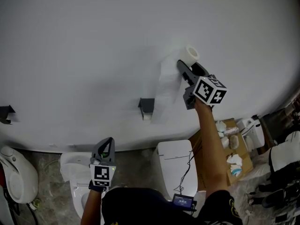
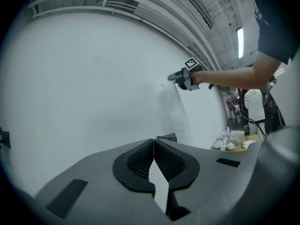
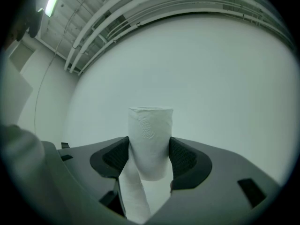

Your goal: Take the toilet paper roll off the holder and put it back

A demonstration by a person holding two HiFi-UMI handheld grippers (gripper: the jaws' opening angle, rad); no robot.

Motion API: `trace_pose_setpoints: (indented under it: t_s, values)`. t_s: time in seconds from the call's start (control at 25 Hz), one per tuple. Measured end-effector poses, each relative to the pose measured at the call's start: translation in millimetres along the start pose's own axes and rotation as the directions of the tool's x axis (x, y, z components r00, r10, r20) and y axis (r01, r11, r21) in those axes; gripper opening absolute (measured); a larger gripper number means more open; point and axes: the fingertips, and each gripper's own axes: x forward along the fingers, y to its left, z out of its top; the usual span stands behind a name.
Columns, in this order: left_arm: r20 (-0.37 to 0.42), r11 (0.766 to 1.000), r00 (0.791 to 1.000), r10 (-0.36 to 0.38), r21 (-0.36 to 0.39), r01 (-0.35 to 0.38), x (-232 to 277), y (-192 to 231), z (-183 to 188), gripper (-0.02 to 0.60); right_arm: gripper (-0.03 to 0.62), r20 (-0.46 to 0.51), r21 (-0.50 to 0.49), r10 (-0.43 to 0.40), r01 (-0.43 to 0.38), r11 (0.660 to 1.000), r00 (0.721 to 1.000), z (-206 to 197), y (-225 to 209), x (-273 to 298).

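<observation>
In the right gripper view a white toilet paper roll (image 3: 150, 142) stands upright between the pads of my right gripper (image 3: 150, 159), which is shut on it. A loose tail of paper (image 3: 133, 196) hangs from it. The head view has that gripper (image 1: 186, 64) raised against the white wall with the roll (image 1: 191, 54) at its tip and the tail (image 1: 166, 86) draping down. The dark wall holder (image 1: 146, 108) is below and to the left, bare. My left gripper (image 1: 104, 153) hangs low over a toilet; its jaws (image 2: 153, 158) are shut on nothing.
Two white toilets (image 1: 176, 165) (image 1: 75, 172) stand against the wall below. A cardboard surface (image 1: 243, 161) with small white items lies at the right. Another dark bracket (image 1: 5, 112) is on the wall at far left, with a white fixture (image 1: 16, 172) beneath it.
</observation>
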Motion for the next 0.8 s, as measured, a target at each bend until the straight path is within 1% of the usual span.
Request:
trace_pose_setpoints:
  t_s: [0.24,0.52,0.8]
  values:
    - [-0.001,1.000,1.000,0.017,-0.002,-0.017,1.4,3.4,1.2,0.017,0.259,-0.027,-0.059,-0.010,0.009,0.998,1.000,-9.9,-1.8,0.0]
    - [-0.008,1.000,1.000,0.008,-0.011,-0.008,2.6,13.8,-5.4,0.017,0.259,-0.059,-0.048,-0.020,0.018,0.999,0.998,-28.2,2.2,15.3]
    - [-0.017,1.000,1.000,0.012,-0.024,-0.012,5.5,12.2,-11.6,0.018,0.259,-0.095,-0.050,-0.026,0.021,0.999,0.995,-49.3,-2.0,20.2]
